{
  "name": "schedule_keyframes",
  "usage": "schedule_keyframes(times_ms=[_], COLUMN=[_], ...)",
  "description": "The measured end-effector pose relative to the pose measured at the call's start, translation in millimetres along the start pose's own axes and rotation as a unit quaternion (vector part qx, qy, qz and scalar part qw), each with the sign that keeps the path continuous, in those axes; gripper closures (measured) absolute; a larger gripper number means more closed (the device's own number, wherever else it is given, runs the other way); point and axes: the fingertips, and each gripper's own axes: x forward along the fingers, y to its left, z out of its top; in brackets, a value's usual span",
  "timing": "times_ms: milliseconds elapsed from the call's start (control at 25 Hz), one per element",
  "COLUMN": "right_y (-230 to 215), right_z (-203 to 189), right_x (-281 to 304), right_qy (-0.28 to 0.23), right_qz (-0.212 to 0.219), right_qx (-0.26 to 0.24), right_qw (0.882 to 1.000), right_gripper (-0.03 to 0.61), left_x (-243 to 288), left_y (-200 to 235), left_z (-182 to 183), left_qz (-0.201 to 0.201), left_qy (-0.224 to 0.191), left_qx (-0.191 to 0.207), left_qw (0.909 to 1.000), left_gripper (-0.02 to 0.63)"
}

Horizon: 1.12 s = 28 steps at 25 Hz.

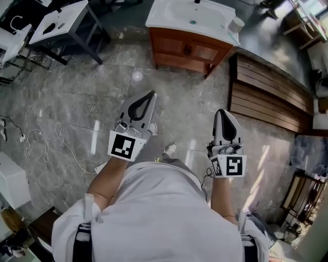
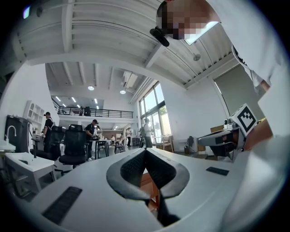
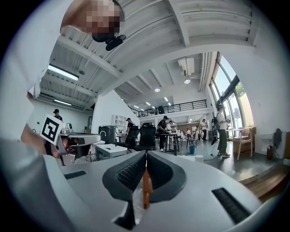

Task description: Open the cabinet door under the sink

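Nothing is done yet. The reddish-brown wooden cabinet point(image 1: 187, 49) under the white basin sink point(image 1: 190, 14), top centre, looks shut. The left gripper point(image 1: 151, 94) and right gripper point(image 1: 221, 112) are well apart from it, jaws together, empty.

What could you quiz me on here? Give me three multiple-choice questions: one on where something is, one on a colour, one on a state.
1. Where is the cabinet under the sink?
A) between a gripper's jaws
B) across the floor, ahead of both grippers
C) touching both grippers

2. What colour is that cabinet?
A) blue
B) black
C) reddish-brown wood

3. How do the two grippers' jaws stand?
A) both together, nothing gripped
B) both wide apart
C) one open, one shut

Answers:
1 B: in the head view, bare floor lies between the cabinet and the left gripper and right gripper.
2 C: its wood shows reddish-brown below the white sink.
3 A: each gripper view shows its pads meeting.
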Motion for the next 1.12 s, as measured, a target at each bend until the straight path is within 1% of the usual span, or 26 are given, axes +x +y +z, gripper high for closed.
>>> schedule_keyframes(times_ms=[160, 360, 480, 600, 720, 840, 1000, 1120], right_y=[-2.5, -14.2, -28.1, -40.9, -48.9, -52.8, -54.0, -59.6], right_z=[-1.8, -7.8, -10.8, -11.0, -4.5, 2.9, 6.2, 6.5], right_x=[21.1, 64.8, 107.4, 162.9, 217.6, 262.9, 298.7, 309.5], right_qy=[0.005, 0.017, 0.029, 0.037, 0.033, 0.029, 0.031, 0.036], right_qz=[0.004, -0.009, -0.015, -0.015, -0.019, -0.026, -0.035, -0.044], right_qx=[-0.004, -0.011, -0.011, -0.013, -0.002, -0.001, 0.003, 0.002], right_qw=[1.0, 1.0, 0.999, 0.999, 0.999, 0.999, 0.999, 0.998], right_gripper=[0.543, 0.543, 0.543, 0.543, 0.543, 0.543, 0.543, 0.543], left_x=[10.8, 51.1, 91.8, 135.7, 170.6, 199.7, 228.1, 245.7], left_y=[19.1, 49.7, 80.2, 119.5, 159.2, 189.5, 218.7, 231.1], left_z=[-7.0, -33.0, -43.5, -44.7, -50.1, -53.4, -64.0, -70.1], left_qz=[0.006, -0.009, -0.017, -0.023, -0.032, -0.044, -0.05, -0.052], left_qy=[-0.001, 0.006, 0.007, 0.001, 0.006, 0.009, 0.016, 0.015], left_qx=[-0.009, -0.026, -0.032, -0.03, -0.031, -0.03, -0.034, -0.044], left_qw=[0.9999, 0.9996, 0.9993, 0.9993, 0.999, 0.9985, 0.998, 0.9976], left_gripper=[0.604, 0.604, 0.604, 0.604, 0.604, 0.604, 0.604, 0.604])
